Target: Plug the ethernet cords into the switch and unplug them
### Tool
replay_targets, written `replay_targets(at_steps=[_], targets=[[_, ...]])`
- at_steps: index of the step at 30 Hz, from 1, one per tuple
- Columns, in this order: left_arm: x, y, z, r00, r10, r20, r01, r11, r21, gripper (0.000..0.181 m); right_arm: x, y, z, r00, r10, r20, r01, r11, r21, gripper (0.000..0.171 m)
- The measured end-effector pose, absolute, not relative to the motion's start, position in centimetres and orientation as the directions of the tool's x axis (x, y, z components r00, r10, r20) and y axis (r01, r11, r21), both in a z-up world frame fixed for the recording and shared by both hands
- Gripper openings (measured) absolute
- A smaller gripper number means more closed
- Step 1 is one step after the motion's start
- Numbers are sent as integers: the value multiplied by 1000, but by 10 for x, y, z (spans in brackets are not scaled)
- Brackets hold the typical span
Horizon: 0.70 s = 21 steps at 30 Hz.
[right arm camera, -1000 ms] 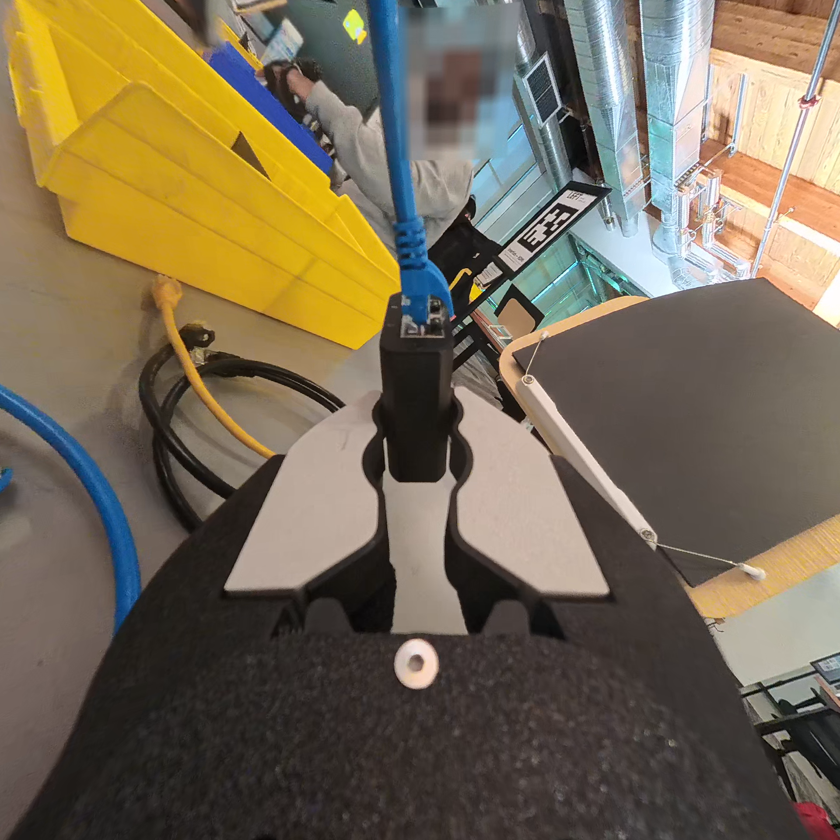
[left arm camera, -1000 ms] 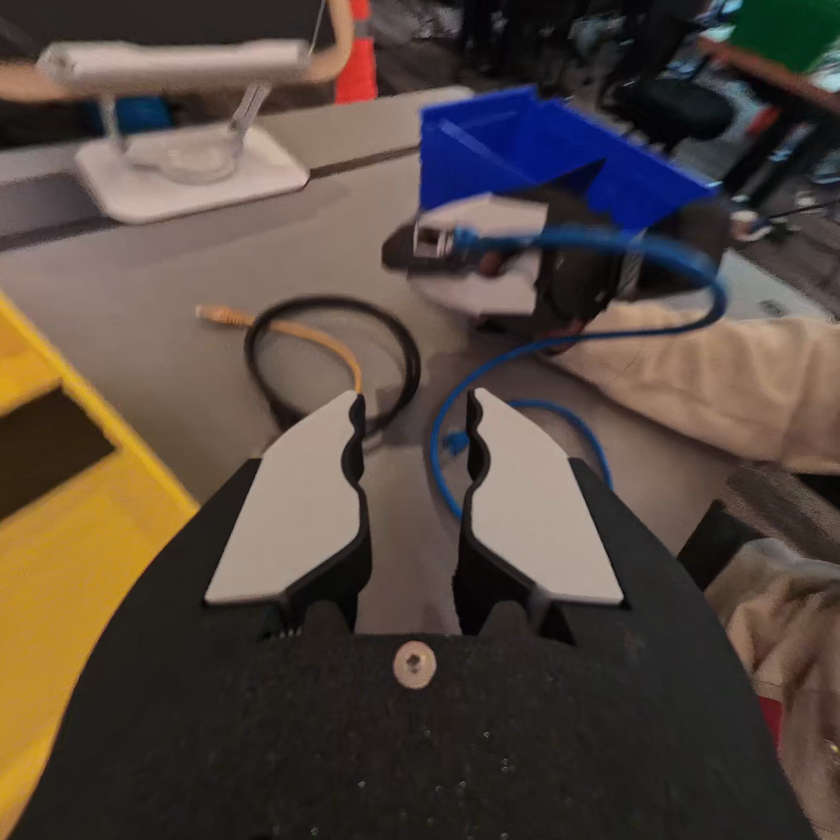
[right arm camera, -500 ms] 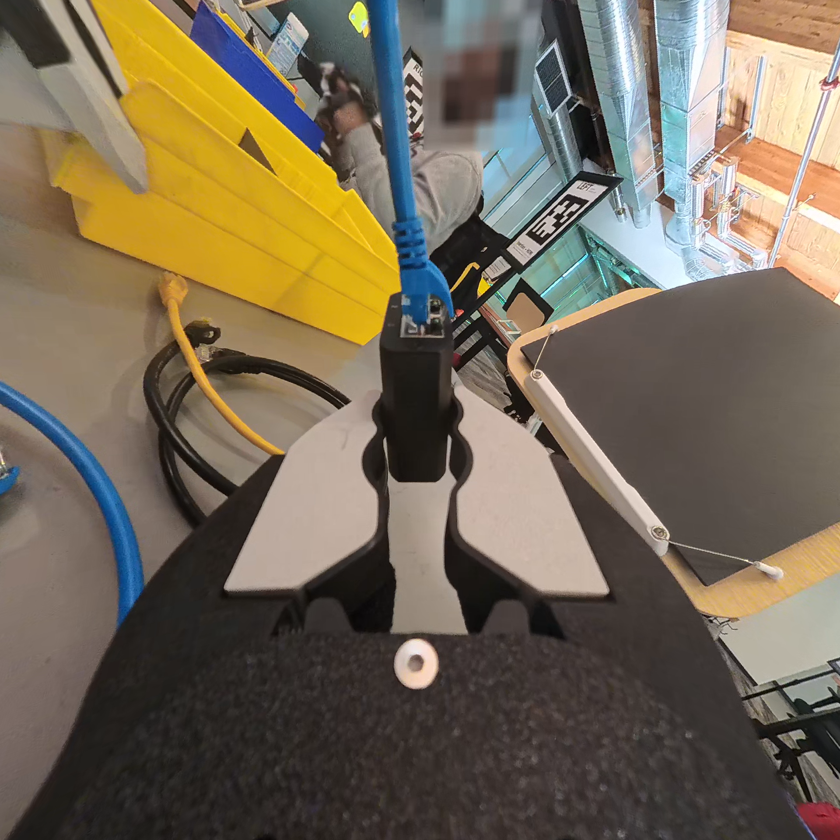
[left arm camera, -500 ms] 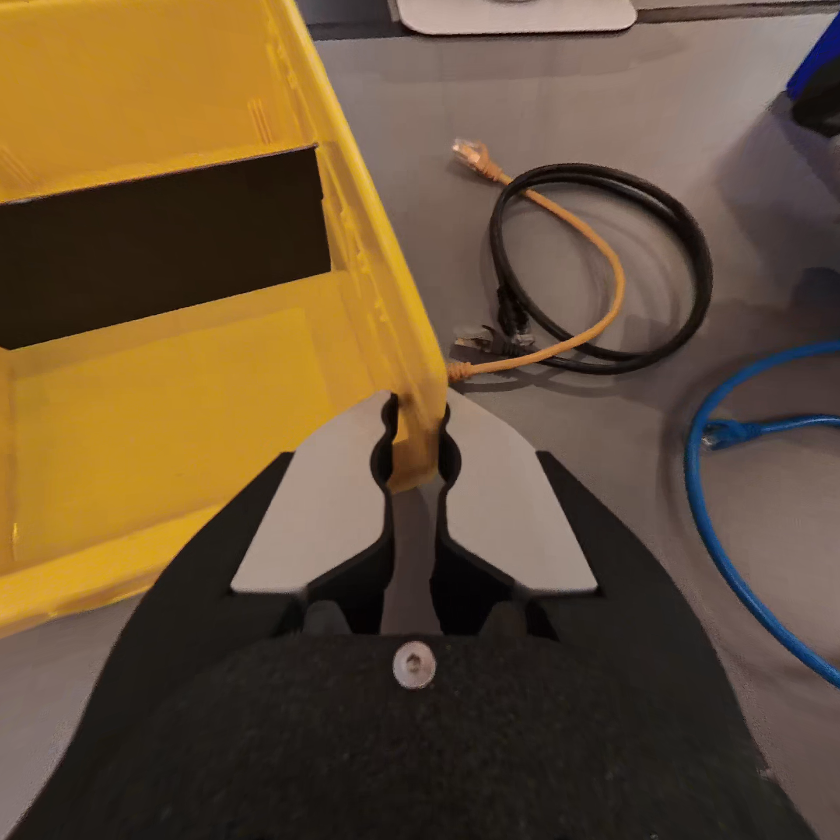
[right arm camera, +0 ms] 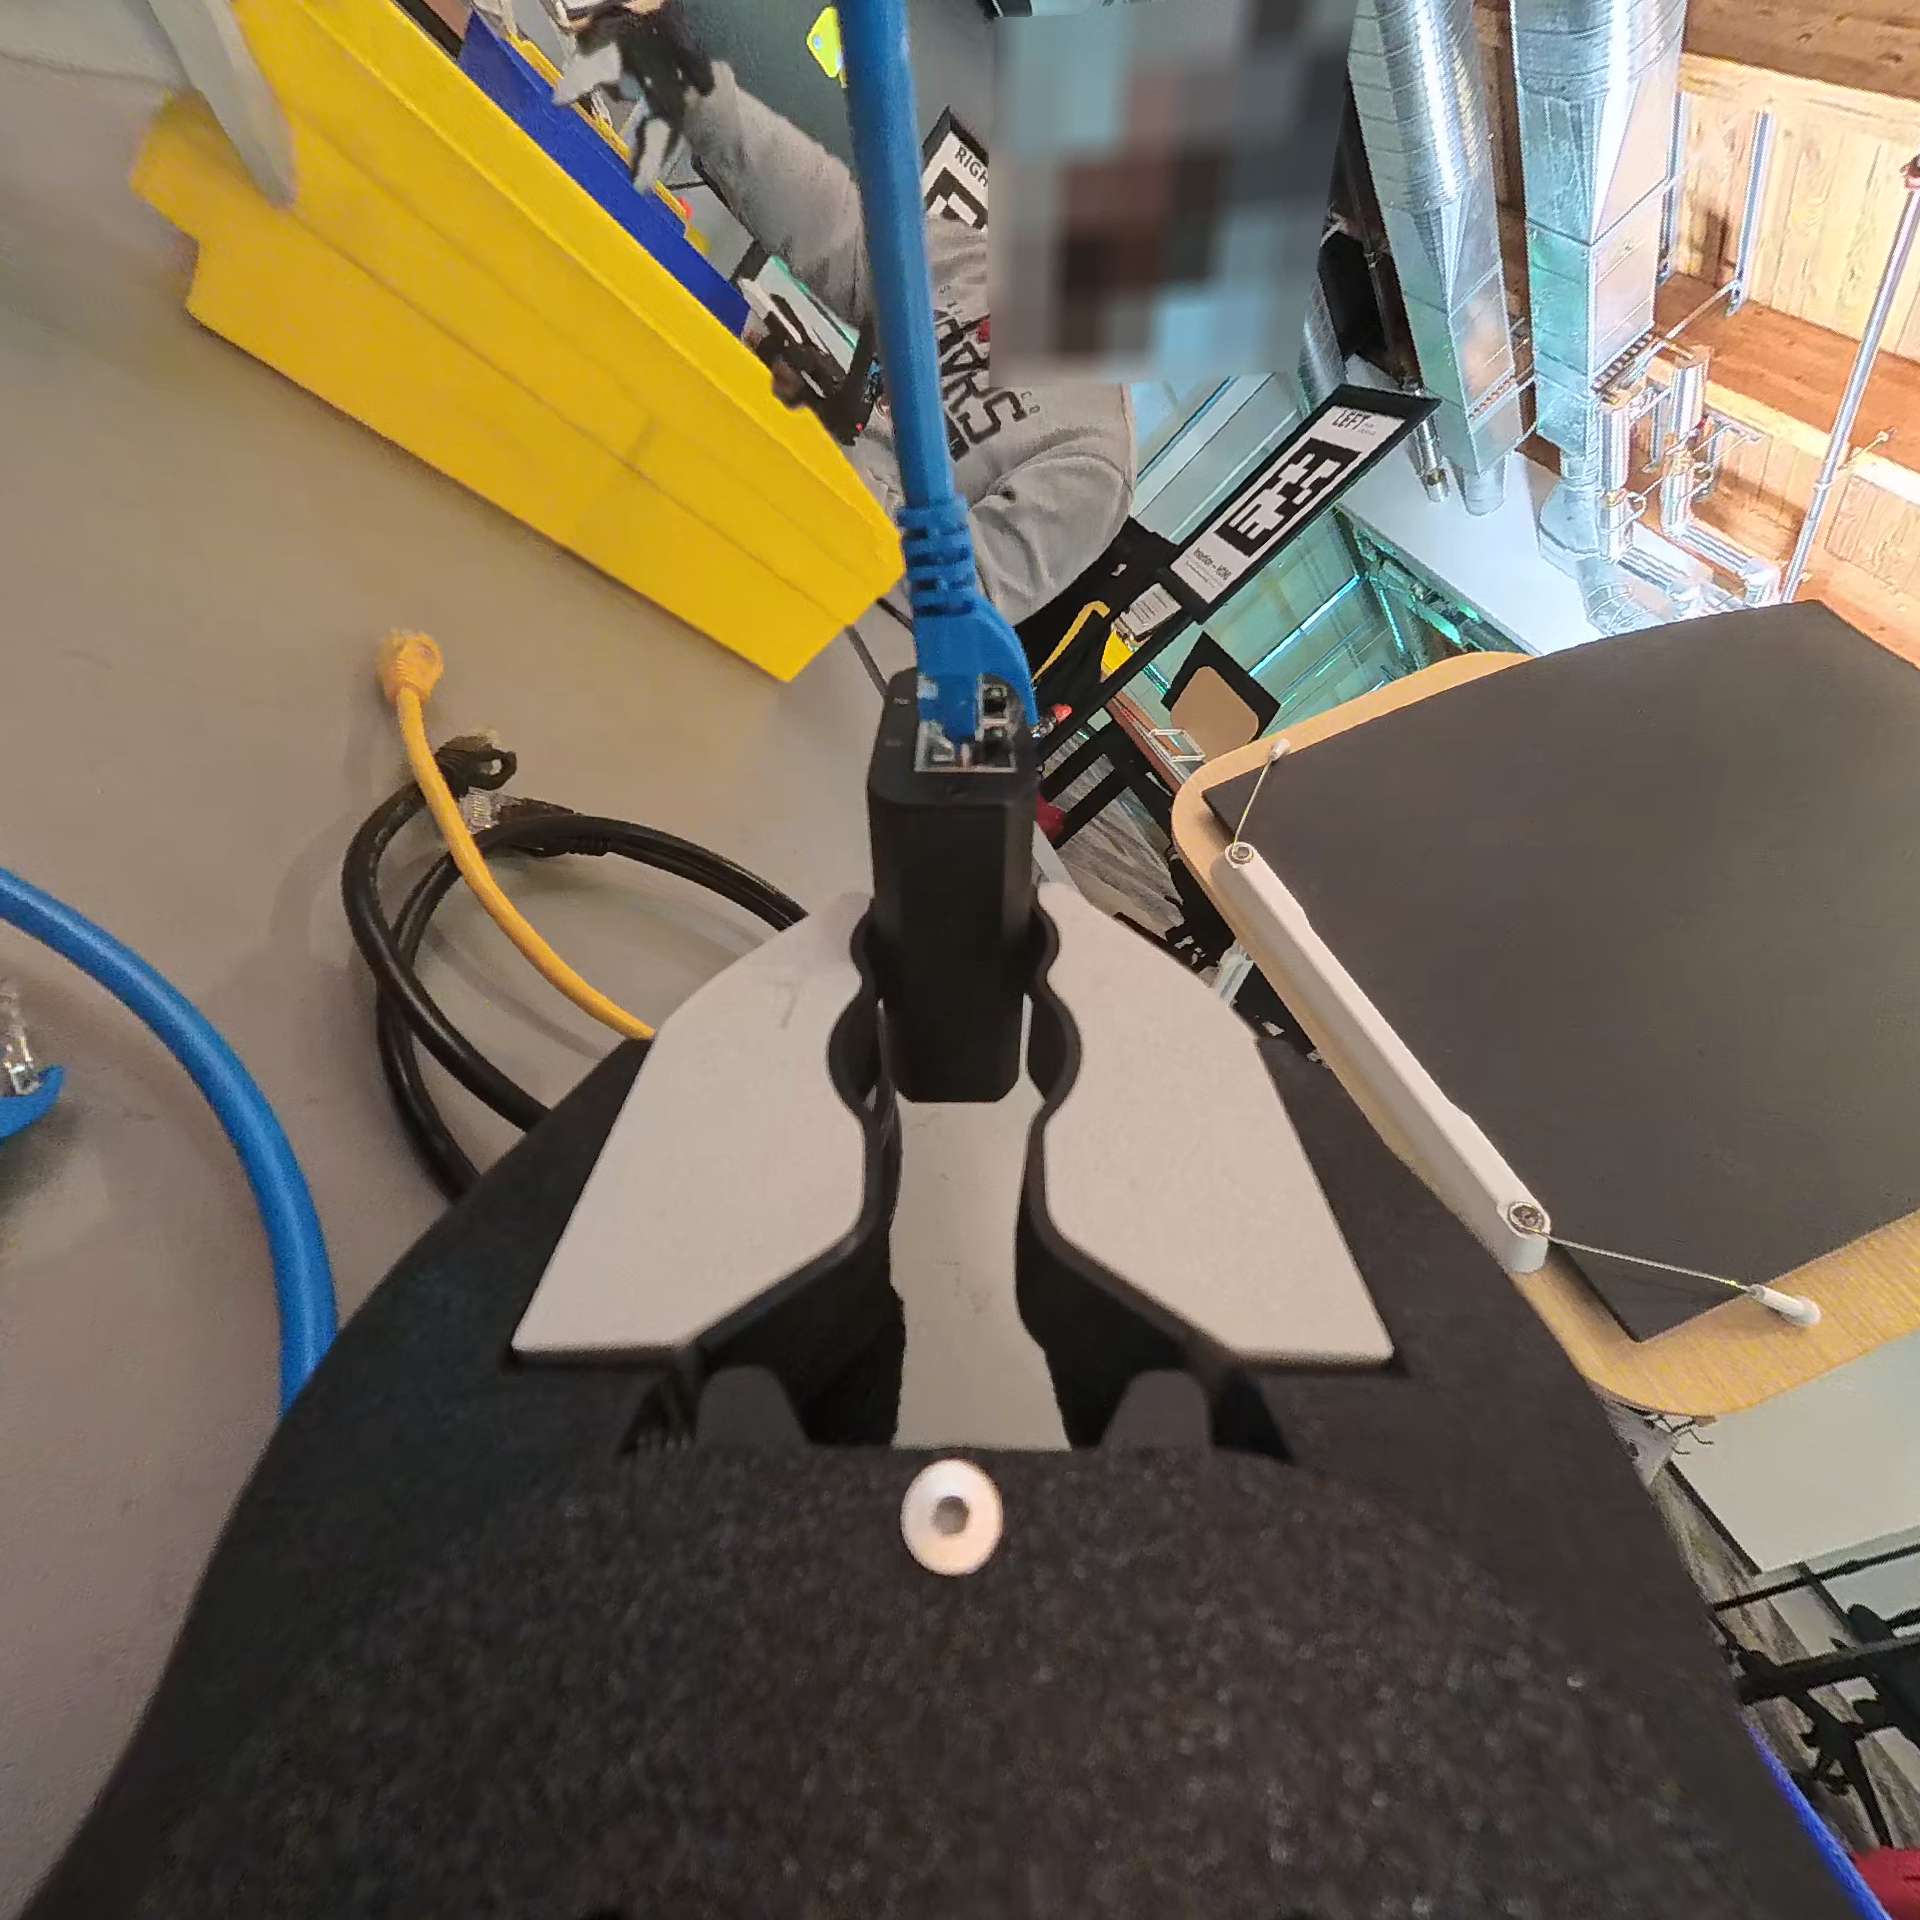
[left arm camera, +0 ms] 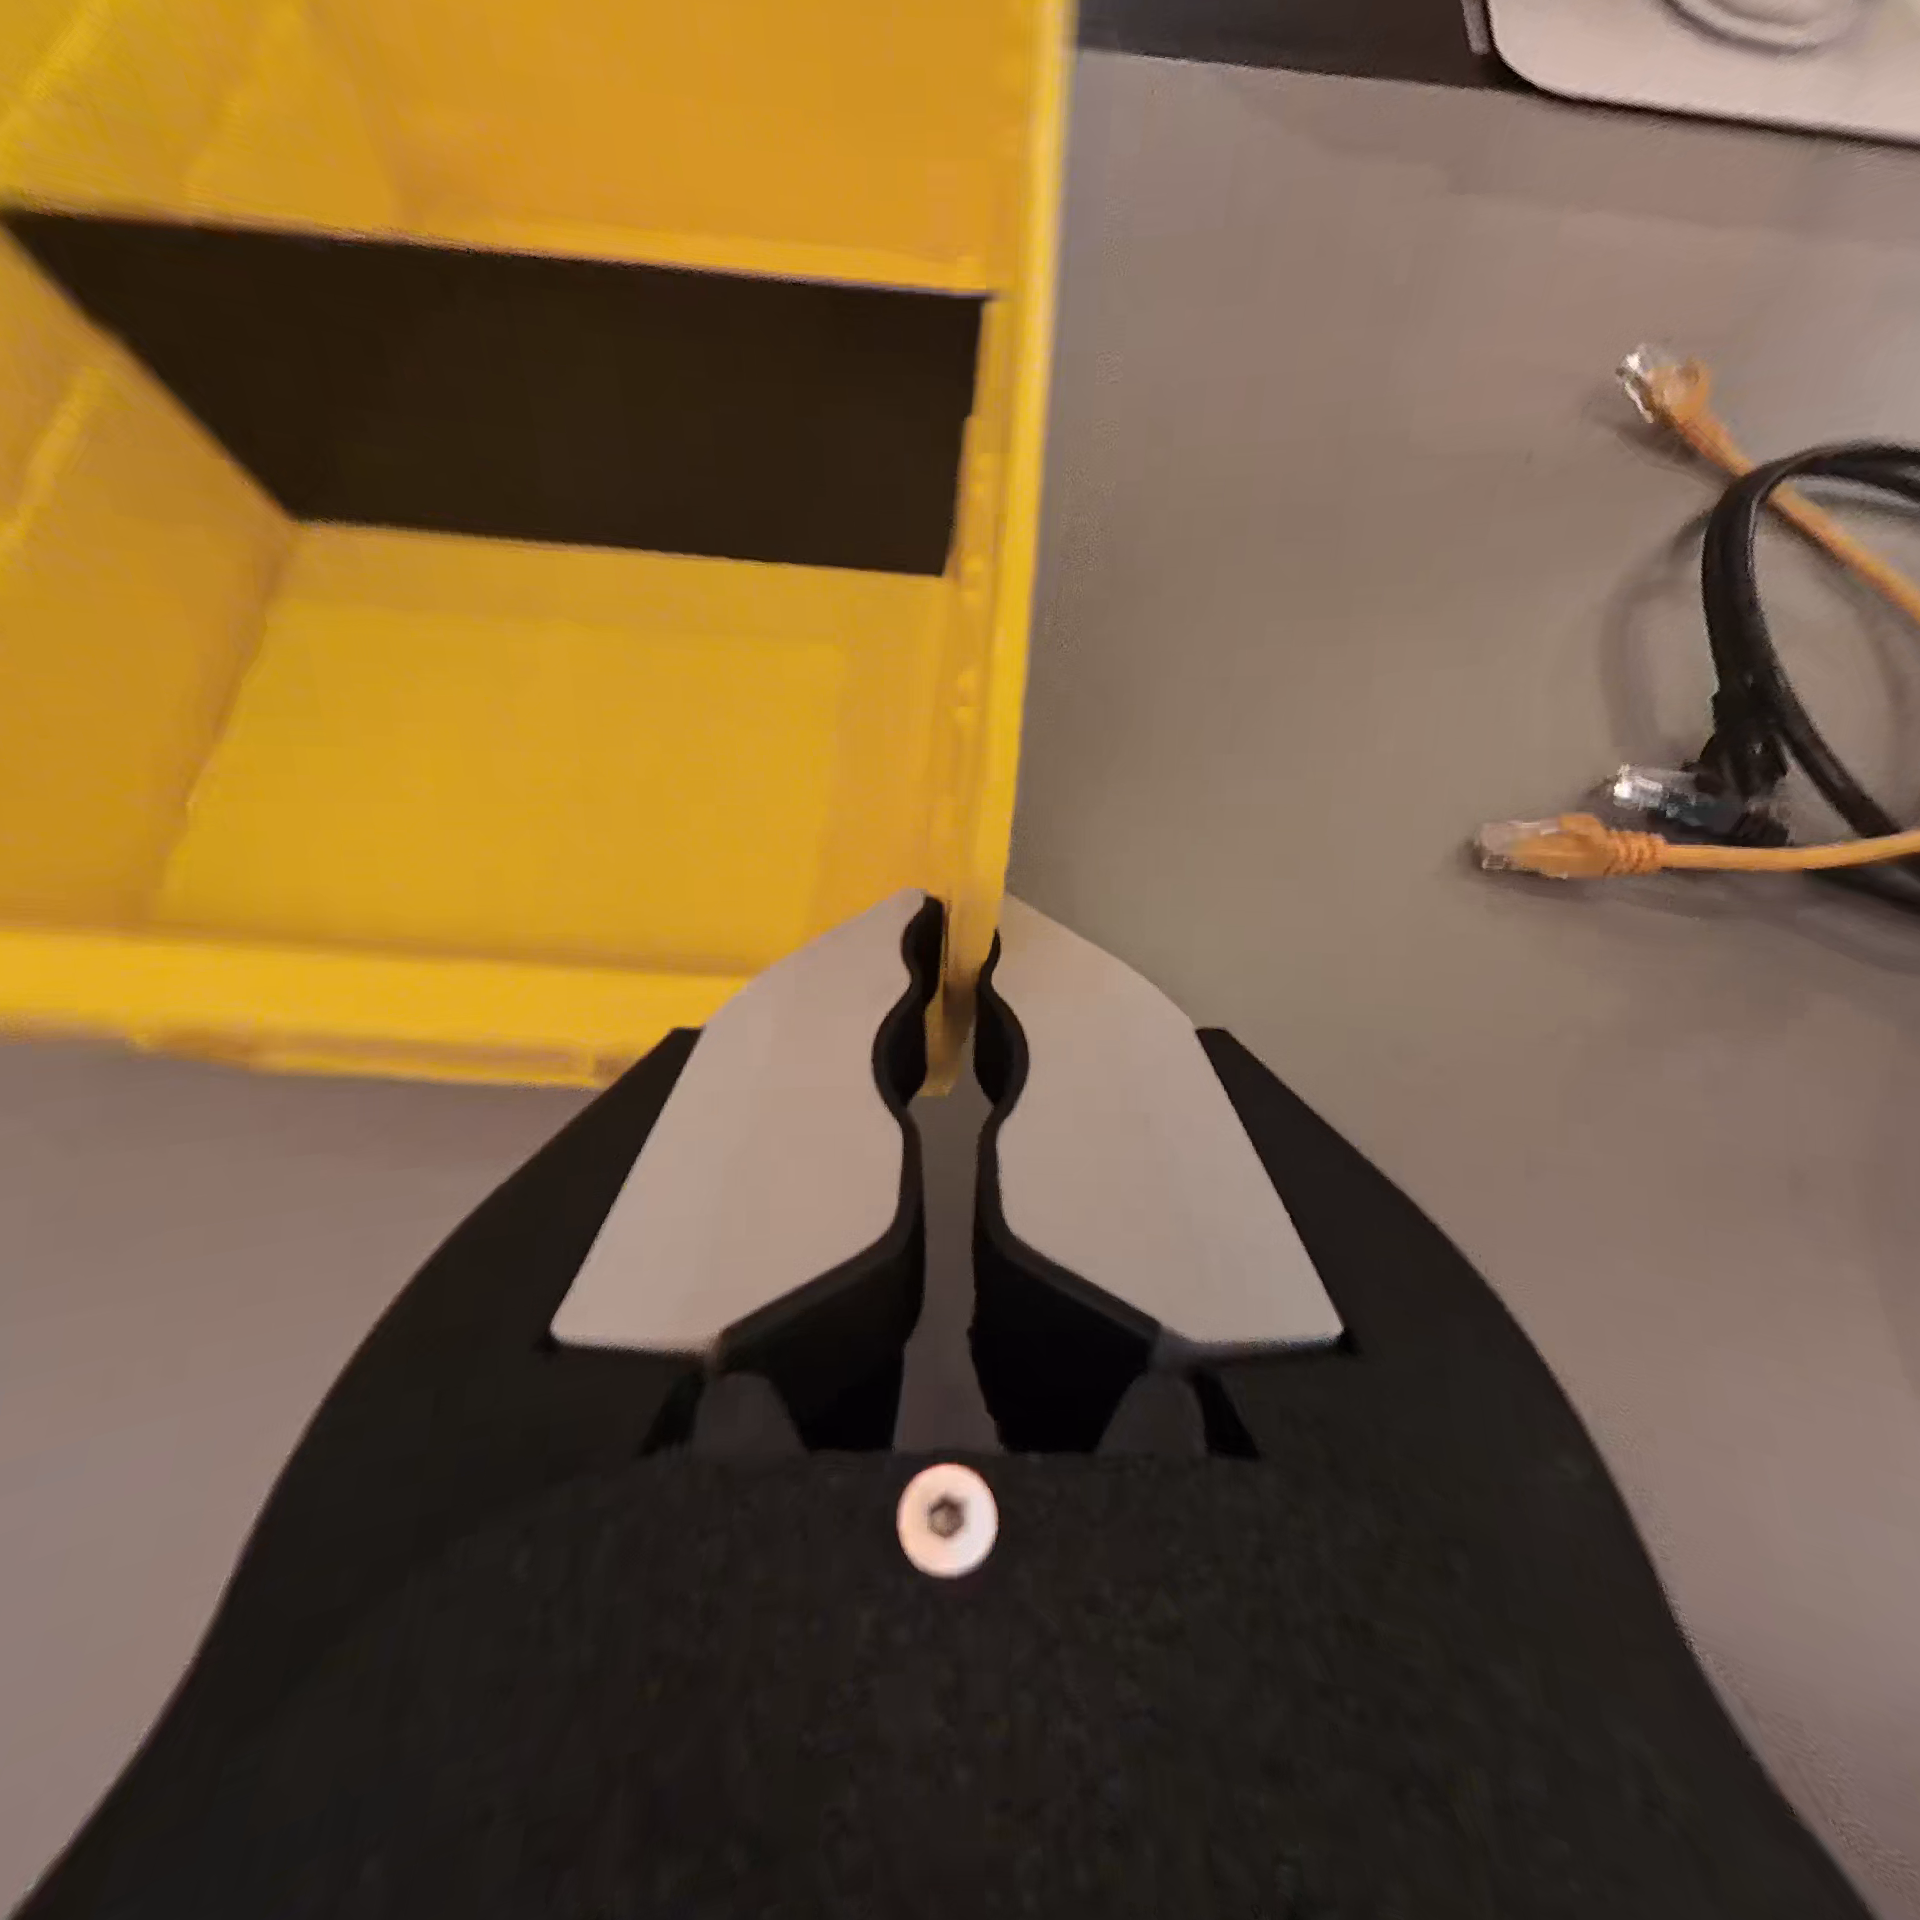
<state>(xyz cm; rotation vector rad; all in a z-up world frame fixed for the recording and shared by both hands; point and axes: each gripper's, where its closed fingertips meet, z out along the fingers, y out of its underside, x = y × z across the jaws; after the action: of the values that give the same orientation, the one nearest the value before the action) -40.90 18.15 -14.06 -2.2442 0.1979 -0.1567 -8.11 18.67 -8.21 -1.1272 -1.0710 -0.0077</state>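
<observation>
My right gripper (right arm camera: 951,935) is shut on a black switch (right arm camera: 951,883) and holds it end-up above the table. A blue ethernet cord (right arm camera: 904,312) is plugged into a port on the switch's end; its free loop lies at the left (right arm camera: 239,1122). My left gripper (left arm camera: 961,920) is shut on the near right corner of a yellow bin's (left arm camera: 499,769) side wall. An orange cord (left arm camera: 1558,847) (right arm camera: 488,883) and a black cord (left arm camera: 1766,644) (right arm camera: 416,987) lie loose and coiled together on the grey table, both unplugged.
The yellow bin (right arm camera: 540,343) holds a black divider (left arm camera: 540,416). A white stand base (left arm camera: 1714,62) sits at the far right corner. Beyond the table, a person in a grey top (right arm camera: 1018,457) sits, and a black-topped table (right arm camera: 1610,935) stands to the right. Across from one pair of fingers to the other is roughly 35 cm.
My left gripper swung left from the cords to the yellow bin and closed on its corner wall. The bin has shifted in view since. The right gripper keeps holding the switch, nearly still.
</observation>
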Motion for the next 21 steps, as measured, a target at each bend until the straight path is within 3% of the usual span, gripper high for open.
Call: replay_targets(at_steps=[4, 11, 16, 21], targets=[[-408, 178, -140, 967, -256, -13, -170, -601, -781, 2, -81, 187, -83, 533, 492, 688, 494, 480, -725, 24], [-427, 171, -139, 975, -194, 104, -32, -591, -806, 5, -82, 187, -84, 530, 500, 685, 493, 475, -729, 24], [-439, 149, -113, 981, -153, 121, 25, -513, -858, 42, -79, 188, -84, 540, 499, 678, 490, 468, -735, 24], [-402, 105, -70, 961, -266, 75, -22, -343, -939, 41, -82, 188, -86, 525, 502, 687, 500, 472, -726, 24]])
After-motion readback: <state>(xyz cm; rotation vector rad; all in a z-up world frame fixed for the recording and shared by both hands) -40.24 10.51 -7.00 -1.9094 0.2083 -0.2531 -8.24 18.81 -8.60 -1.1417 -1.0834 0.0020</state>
